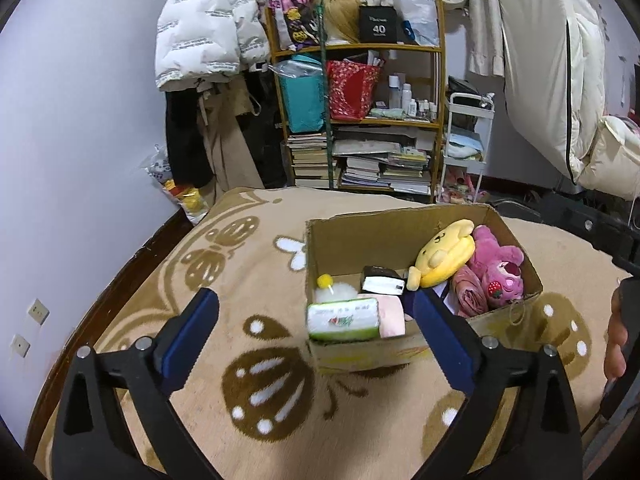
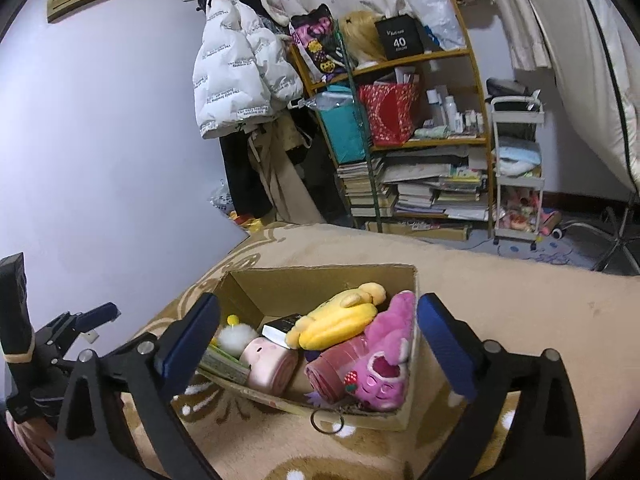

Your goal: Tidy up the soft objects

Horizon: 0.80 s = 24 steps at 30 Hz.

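Brown cardboard forms an open box [image 1: 360, 236] standing on a tan blanket with brown flower shapes [image 1: 256, 280], and the soft things lie inside it. In the left wrist view its long axis runs from the near left corner away to the right. A yellow plush [image 1: 444, 256] leans against the far wall, its face towards the left camera and its long axis slanting up to the right. Touching it on the right, a pink bear plush [image 1: 498, 268] sits upright with a strawberry on its chest; in the right wrist view the bear [image 2: 384, 364] lies lengthwise along the box's right wall, face towards the near end. A rolled pink cloth [image 2: 330, 372] lies just beside the bear, its end towards the camera. A pale pink roll [image 2: 272, 364] rests at the near wall, beside a green and white tissue pack [image 1: 344, 318] tilted over the near rim. A white pompom with a yellow ball [image 1: 332, 288] sits in the left corner.

The left hand-held gripper [image 1: 316, 320] stands spread wide before the box, nothing pressed between its blue pads. The right hand-held gripper [image 2: 318, 324] is likewise spread wide and holds nothing.
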{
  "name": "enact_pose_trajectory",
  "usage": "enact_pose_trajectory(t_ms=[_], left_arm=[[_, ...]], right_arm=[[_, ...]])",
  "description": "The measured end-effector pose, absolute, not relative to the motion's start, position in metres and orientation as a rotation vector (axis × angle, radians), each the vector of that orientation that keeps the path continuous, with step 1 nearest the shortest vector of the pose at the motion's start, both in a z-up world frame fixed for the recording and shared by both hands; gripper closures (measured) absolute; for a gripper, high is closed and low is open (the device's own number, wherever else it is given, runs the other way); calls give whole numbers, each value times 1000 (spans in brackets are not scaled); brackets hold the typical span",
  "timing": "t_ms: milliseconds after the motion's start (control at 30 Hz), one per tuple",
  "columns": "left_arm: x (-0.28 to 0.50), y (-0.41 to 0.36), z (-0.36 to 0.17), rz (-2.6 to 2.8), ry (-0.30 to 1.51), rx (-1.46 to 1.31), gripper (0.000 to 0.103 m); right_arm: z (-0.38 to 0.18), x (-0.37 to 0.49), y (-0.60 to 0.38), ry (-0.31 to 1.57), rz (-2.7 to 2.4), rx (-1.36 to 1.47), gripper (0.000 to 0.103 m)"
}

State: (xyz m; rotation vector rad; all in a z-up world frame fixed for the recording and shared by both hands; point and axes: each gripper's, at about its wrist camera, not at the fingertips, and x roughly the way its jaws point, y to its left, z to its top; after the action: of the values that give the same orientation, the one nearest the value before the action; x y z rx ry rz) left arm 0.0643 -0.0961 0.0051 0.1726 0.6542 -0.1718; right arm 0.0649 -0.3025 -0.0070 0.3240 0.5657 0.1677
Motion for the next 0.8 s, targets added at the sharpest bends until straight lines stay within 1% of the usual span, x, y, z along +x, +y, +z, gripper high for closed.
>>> enact_pose_trajectory(t_ms=[167, 567, 800], left_arm=[[46, -85, 16, -155, 636, 139, 2], [-3, -71, 35, -148, 588, 143, 2], [-19, -70, 37, -148, 580, 157, 2]], right_arm=[[3, 46, -294, 563, 146, 262, 0], [21, 2, -283, 537, 120, 215, 0], [25, -17, -284, 529, 87, 212, 0]])
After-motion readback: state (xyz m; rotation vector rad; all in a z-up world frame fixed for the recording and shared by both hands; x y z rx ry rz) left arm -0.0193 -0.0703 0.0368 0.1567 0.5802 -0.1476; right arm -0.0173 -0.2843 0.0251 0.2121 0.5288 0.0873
